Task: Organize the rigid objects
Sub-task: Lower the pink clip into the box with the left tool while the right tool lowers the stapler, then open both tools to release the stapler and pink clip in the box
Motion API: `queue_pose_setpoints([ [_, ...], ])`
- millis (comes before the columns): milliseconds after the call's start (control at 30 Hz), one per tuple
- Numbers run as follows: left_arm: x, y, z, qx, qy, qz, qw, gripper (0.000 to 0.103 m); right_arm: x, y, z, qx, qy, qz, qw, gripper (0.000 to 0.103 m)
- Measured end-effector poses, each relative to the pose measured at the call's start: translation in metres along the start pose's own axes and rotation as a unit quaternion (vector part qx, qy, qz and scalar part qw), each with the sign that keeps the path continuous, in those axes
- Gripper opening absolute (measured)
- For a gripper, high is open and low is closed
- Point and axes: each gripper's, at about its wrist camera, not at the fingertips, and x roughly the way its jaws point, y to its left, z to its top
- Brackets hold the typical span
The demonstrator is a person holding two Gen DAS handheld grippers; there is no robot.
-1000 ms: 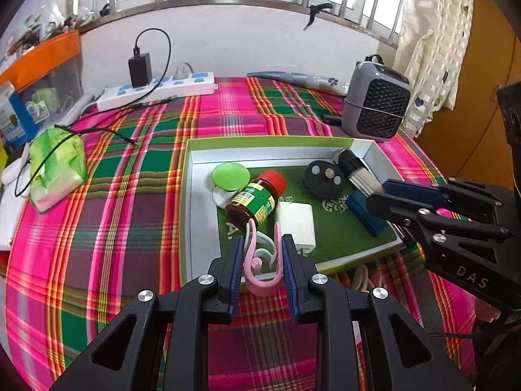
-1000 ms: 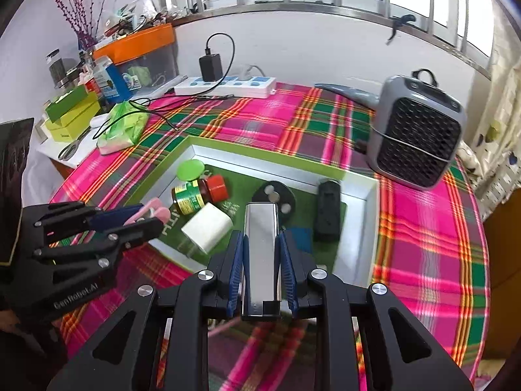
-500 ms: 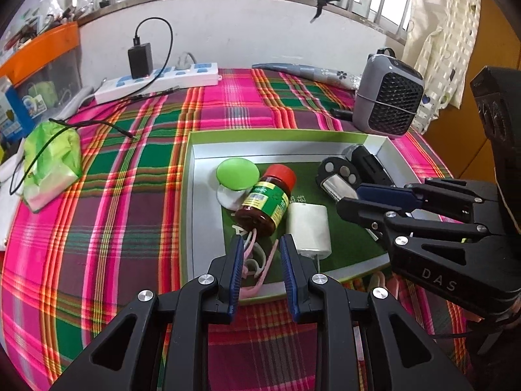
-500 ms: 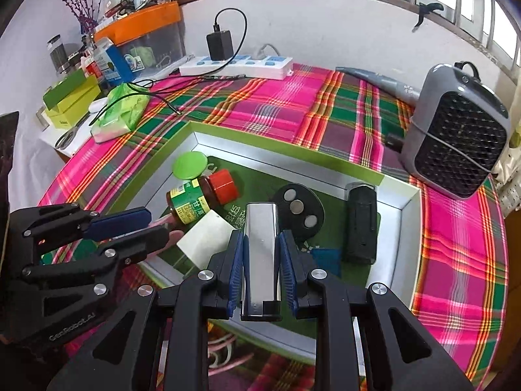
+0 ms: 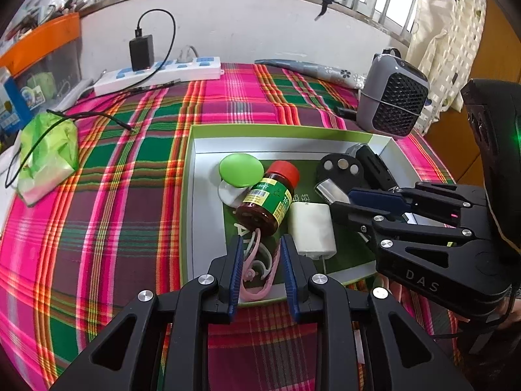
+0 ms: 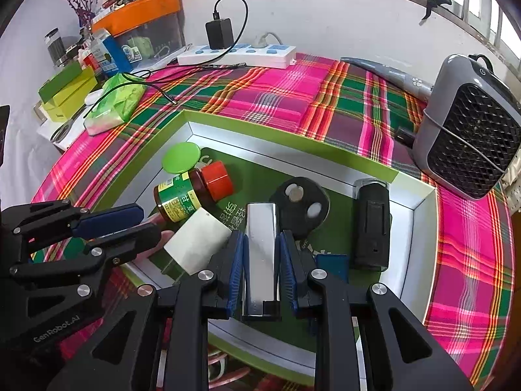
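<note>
A green-rimmed tray (image 5: 192,176) (image 6: 420,228) lies on the plaid cloth. It holds a brown bottle with a red cap (image 5: 268,202) (image 6: 192,192), a green lid (image 5: 241,169) (image 6: 180,158), a white adapter (image 5: 311,228) (image 6: 197,239), a black disc (image 5: 340,167) (image 6: 301,207) and a black case (image 6: 371,224). My left gripper (image 5: 260,257) is shut on a pink clip (image 5: 260,277) at the tray's near edge. My right gripper (image 6: 260,254) is shut on a silver metal bar (image 6: 260,254) over the tray floor.
A grey fan heater (image 5: 392,96) (image 6: 469,130) stands behind the tray at the right. A white power strip with a black charger (image 5: 159,71) (image 6: 237,53) lies by the back wall. A green packet (image 5: 45,156) (image 6: 114,106) and boxes sit at the left.
Both grippers have moved forward and lower over the tray with their loads. The pink clip has tilted and now rests near the brown bottle. The silver bar is closer to the black disc.
</note>
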Motion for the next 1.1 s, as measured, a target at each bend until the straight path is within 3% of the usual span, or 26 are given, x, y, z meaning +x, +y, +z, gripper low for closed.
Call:
queue_pose_setpoints([
  [933, -0.008, 0.001, -0.004, 0.002, -0.004, 0.006, 1.0, 0.024, -0.001, 0.002, -0.005, 0.012, 0.003, -0.007, 1.0, 0.025],
  [1100, -0.018, -0.002, -0.007, 0.005, -0.014, 0.001, 0.9999, 0.024, -0.012, 0.0, -0.011, 0.024, -0.007, -0.009, 1.0, 0.029],
])
